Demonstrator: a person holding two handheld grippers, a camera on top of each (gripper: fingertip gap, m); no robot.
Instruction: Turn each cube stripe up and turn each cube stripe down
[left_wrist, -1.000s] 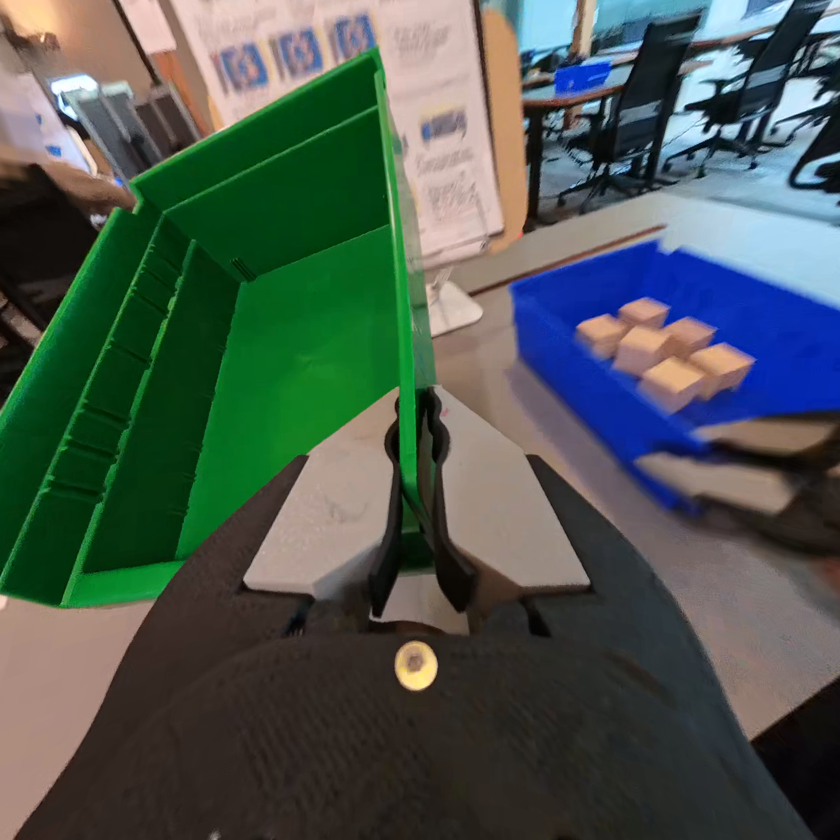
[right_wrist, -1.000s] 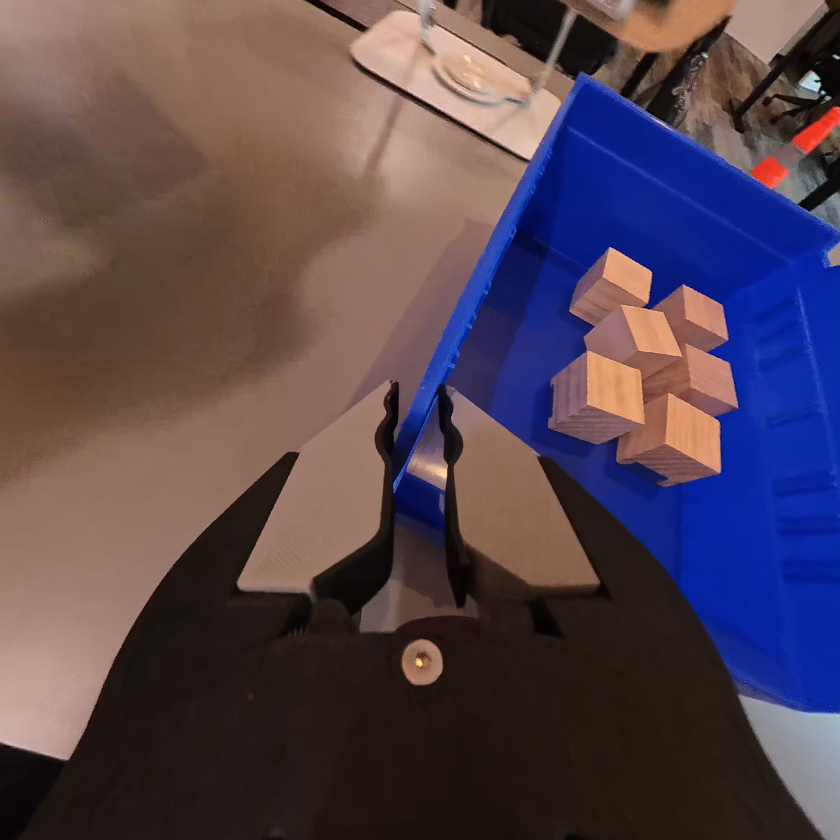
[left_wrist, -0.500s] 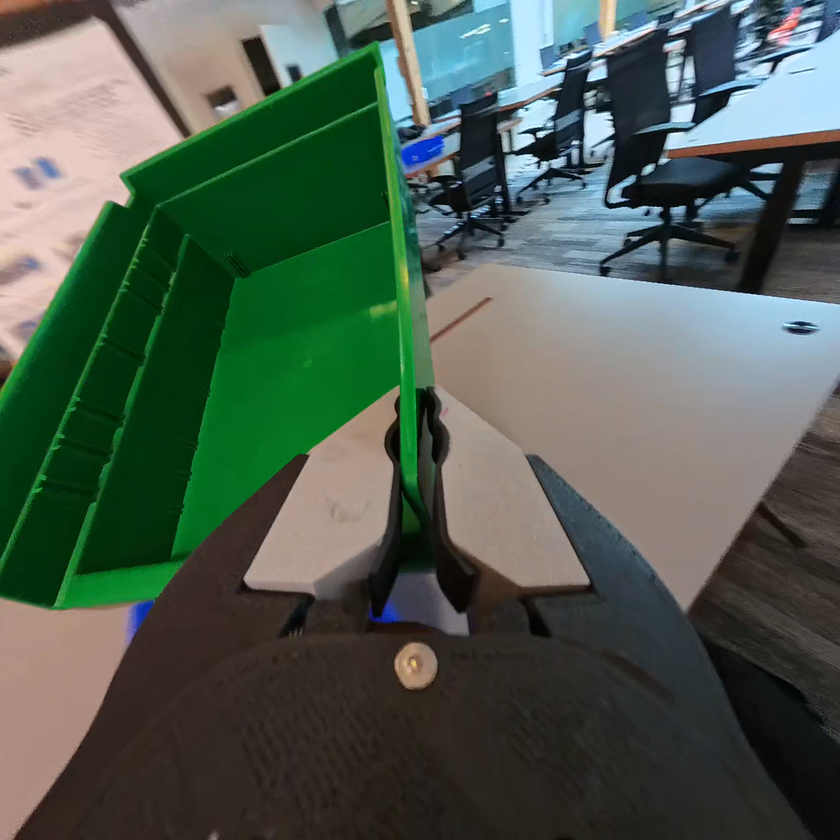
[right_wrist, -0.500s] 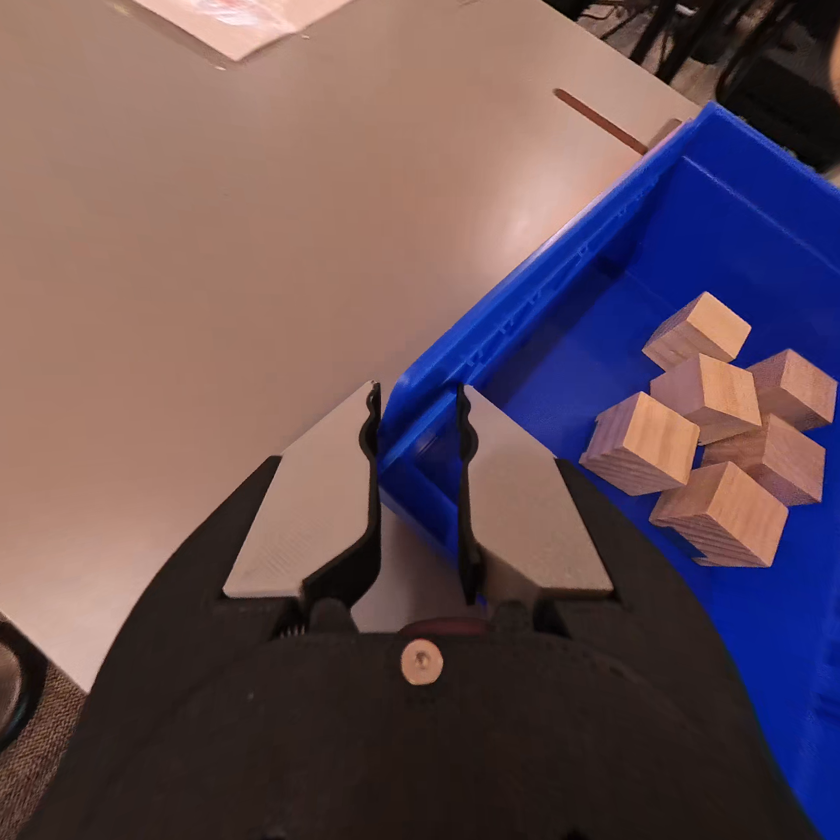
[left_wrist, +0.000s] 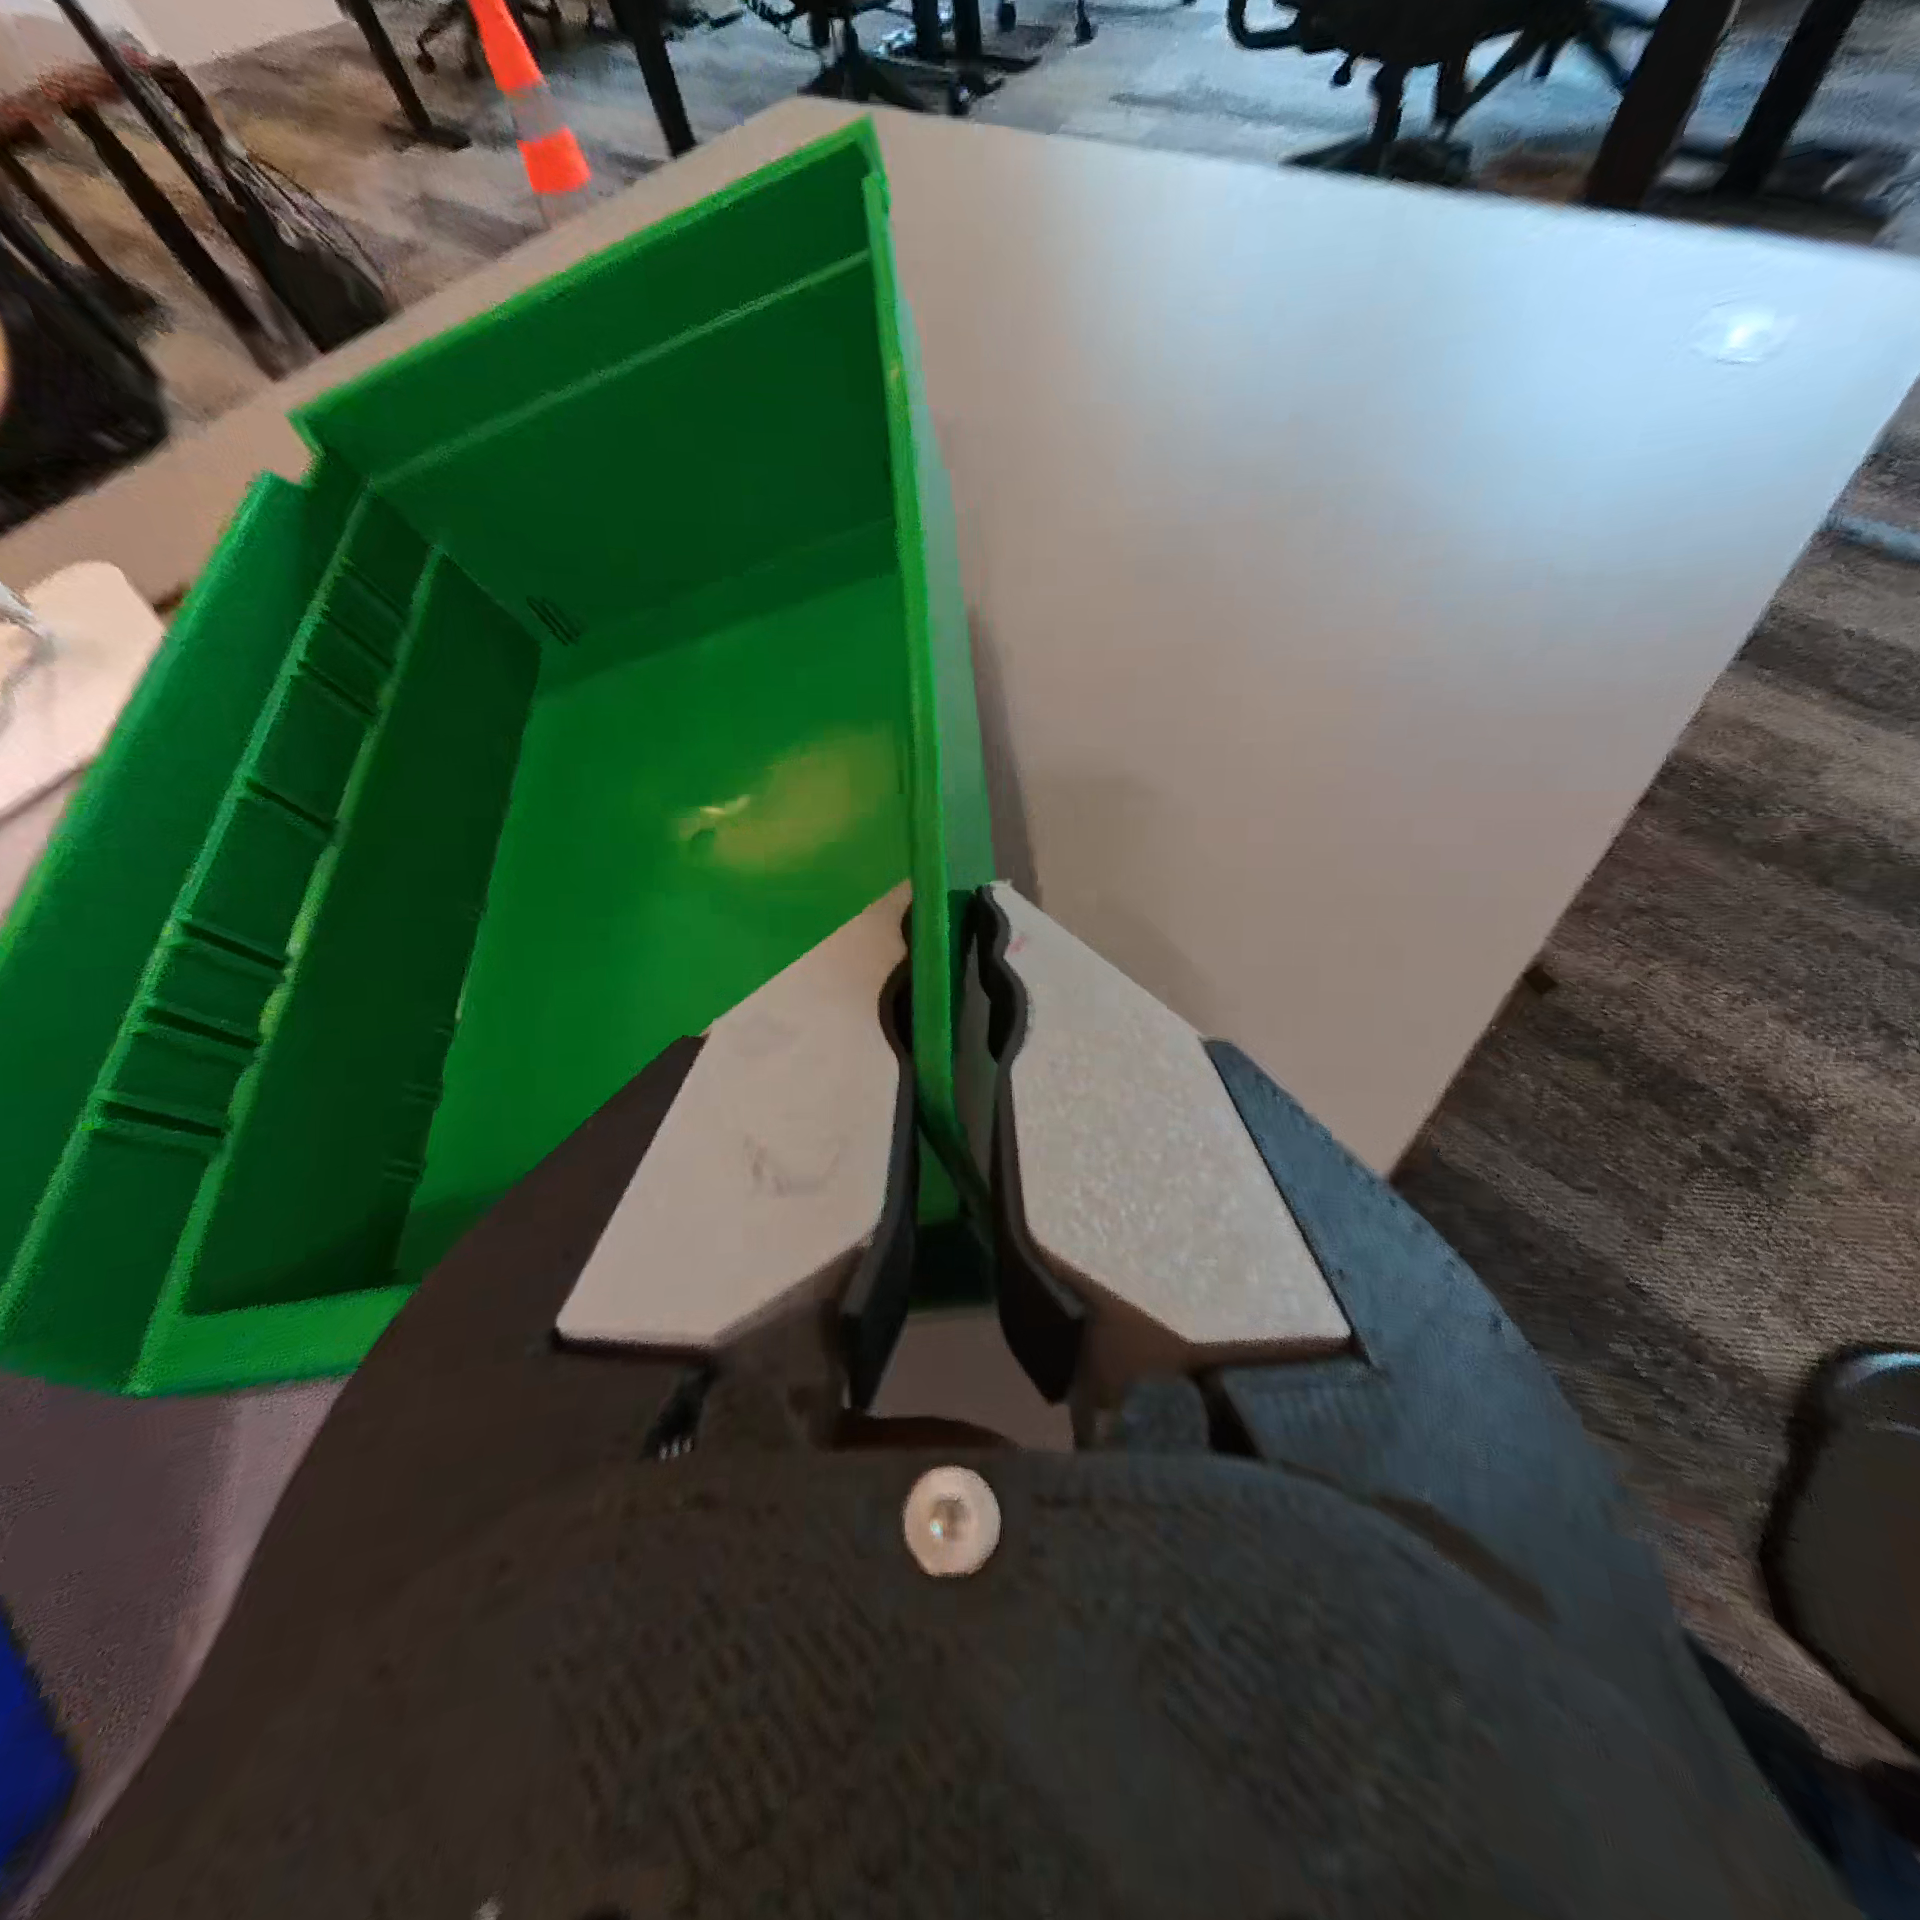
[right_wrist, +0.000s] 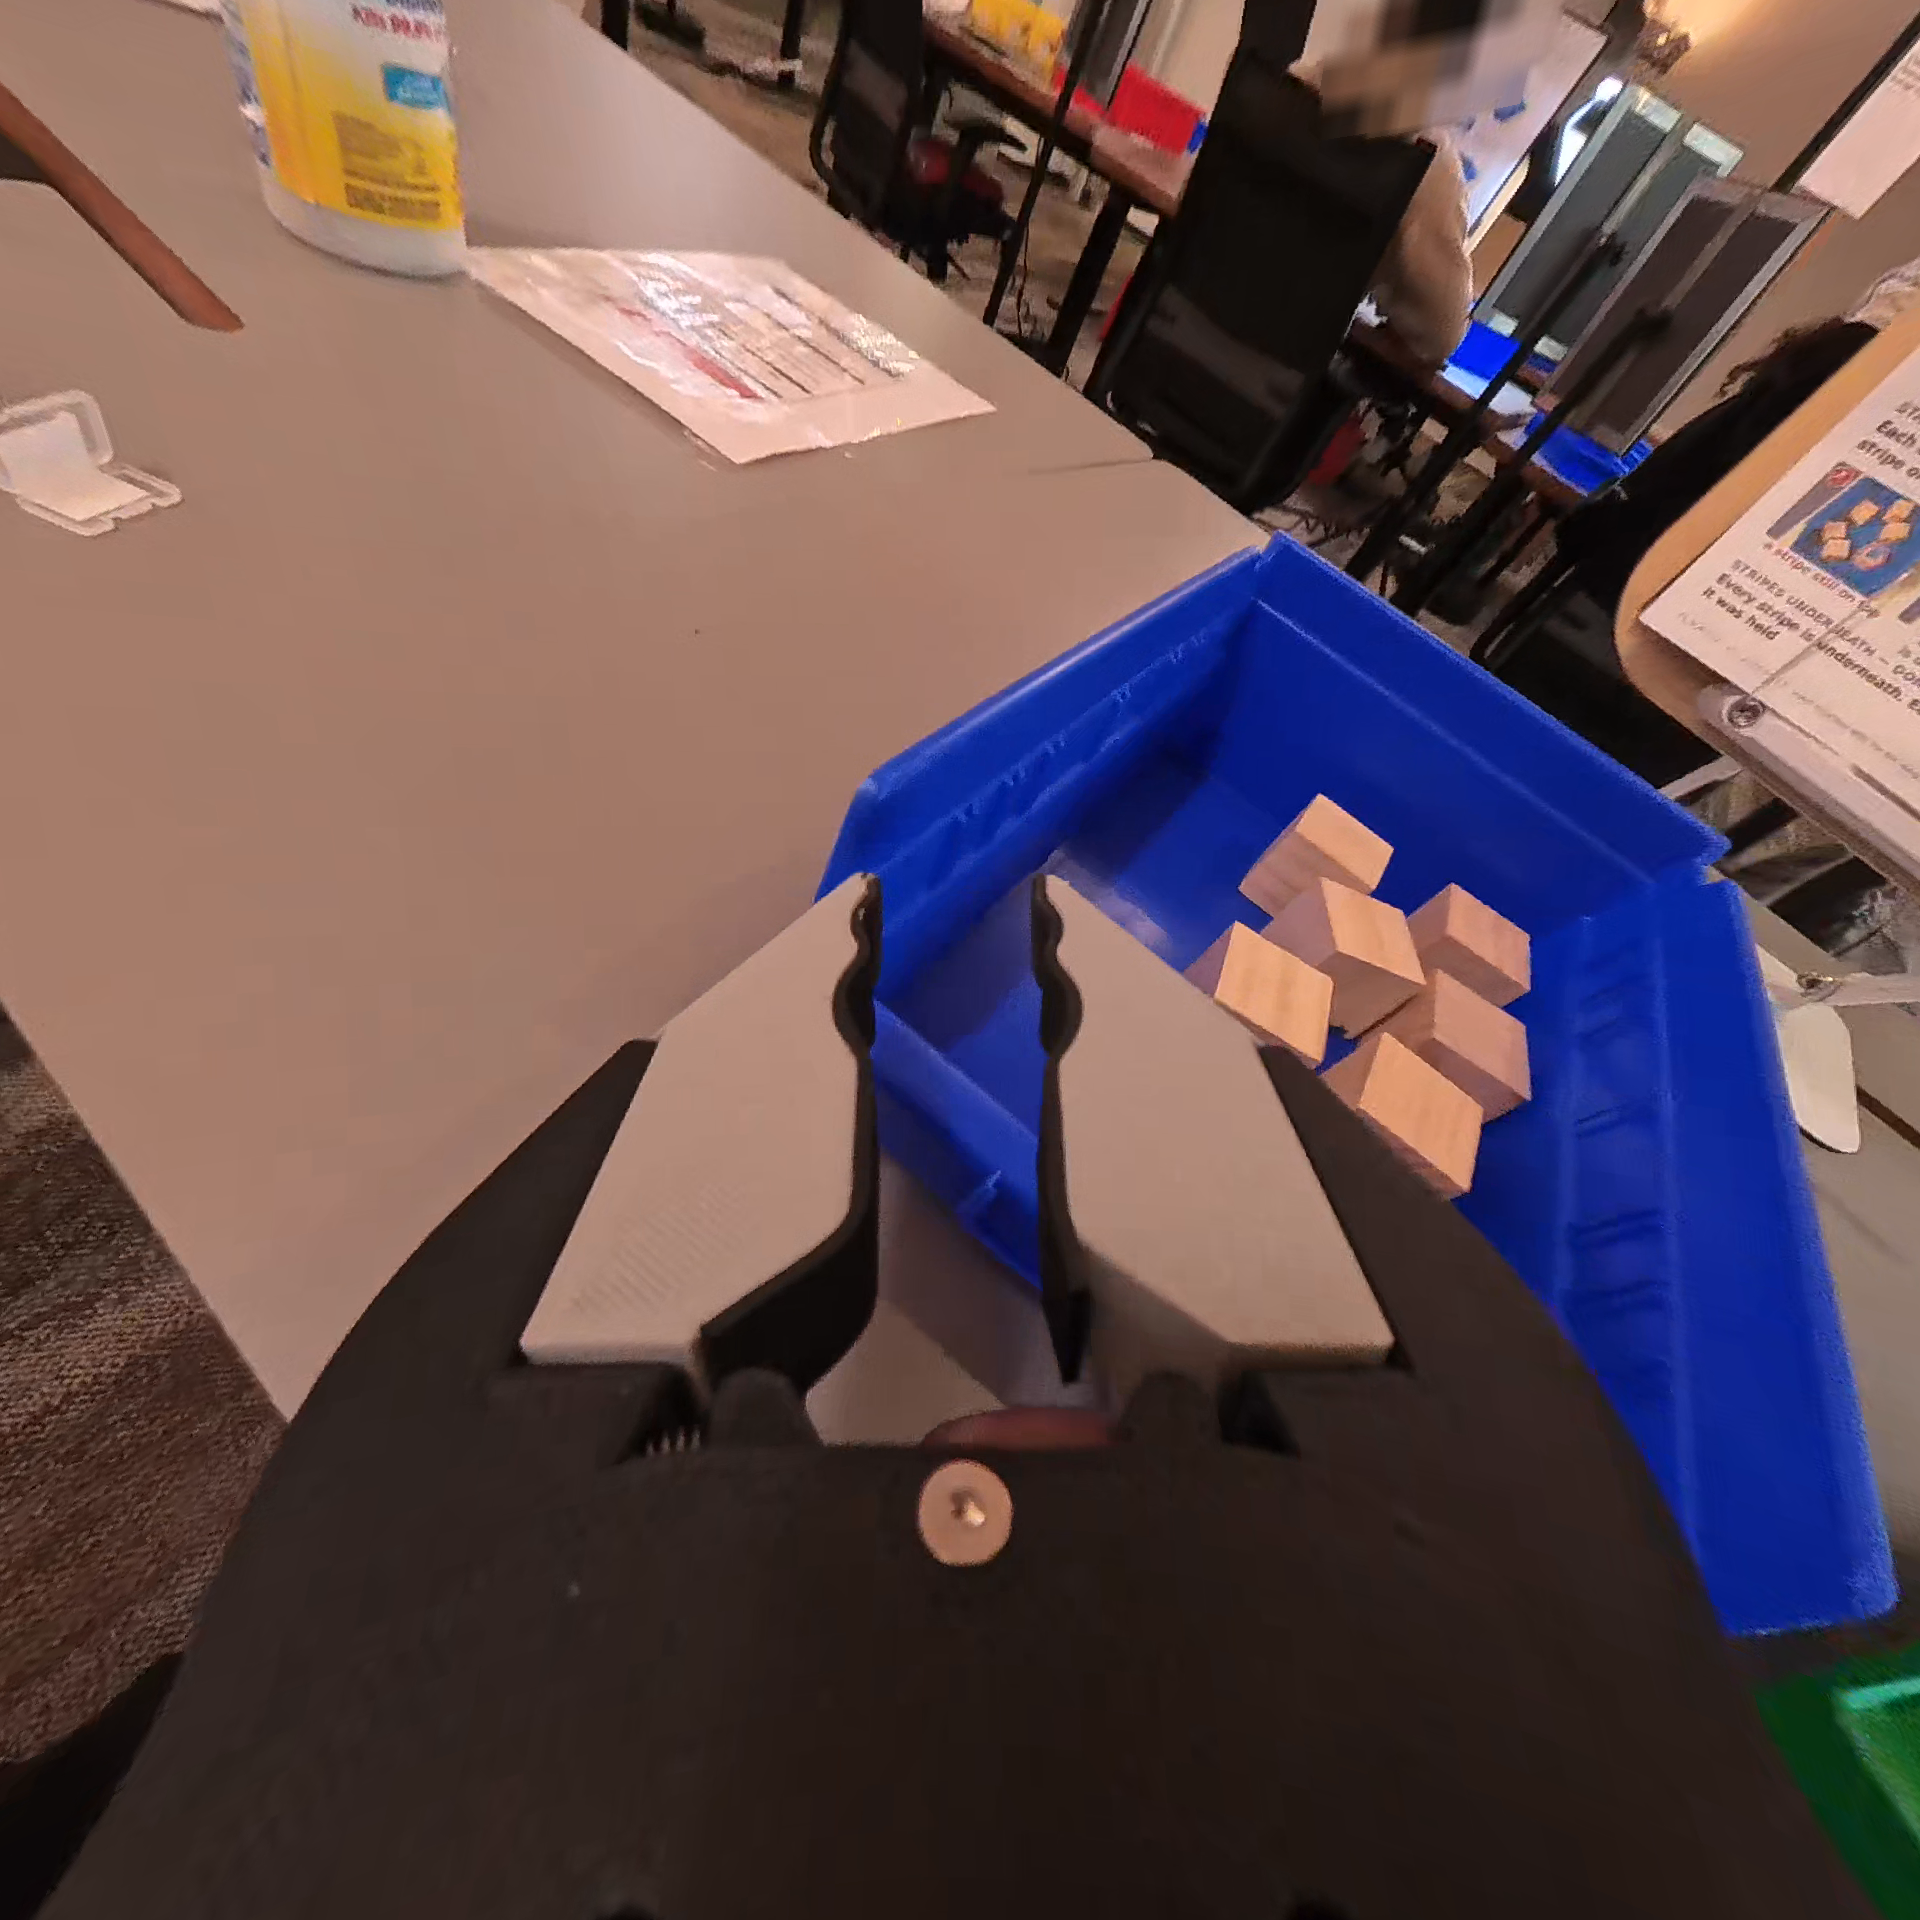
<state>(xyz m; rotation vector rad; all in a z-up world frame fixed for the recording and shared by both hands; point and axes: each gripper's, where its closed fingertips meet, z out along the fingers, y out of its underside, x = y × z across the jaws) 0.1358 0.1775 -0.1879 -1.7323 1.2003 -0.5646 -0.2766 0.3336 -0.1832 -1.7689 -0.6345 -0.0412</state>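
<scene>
The left gripper (left_wrist: 948, 940) is closed on the right side wall of a green bin (left_wrist: 665, 582); the thin wall is pinched between the two dark pads, with almost no gap left. The green bin is seen tilted in the left wrist view, its open top facing the camera, and nothing is seen on its lit floor. Whether it rests on the grey table (left_wrist: 1351, 540) cannot be told. An orange cone (left_wrist: 535, 109) is seen on the floor at 11 o'clock, beyond the table edge.

The right gripper (right_wrist: 956, 904) is set astride the near left wall of a blue bin (right_wrist: 1683, 1195). Its fingers are narrowly parted: the left finger is outside the wall, the right finger (right_wrist: 1174, 1143) inside the bin. A gap is visible between the right pad and the wall, so a firm clamp cannot be confirmed.

The wooden cubes (right_wrist: 1371, 987) are found inside the blue bin, heaped together toward its far right part, at about 1 o'clock from the right fingertips. About six are counted, touching and partly stacked. No stripe can be made out on the visible faces.

On the table surface (right_wrist: 436, 665), a yellow wipes canister (right_wrist: 353, 125) is noted at 11 o'clock, a laminated sheet (right_wrist: 727, 343) just beside it, and a small clear case (right_wrist: 73, 462) at 10 o'clock. A printed instruction board (right_wrist: 1808, 613) stands at 2 o'clock.
</scene>
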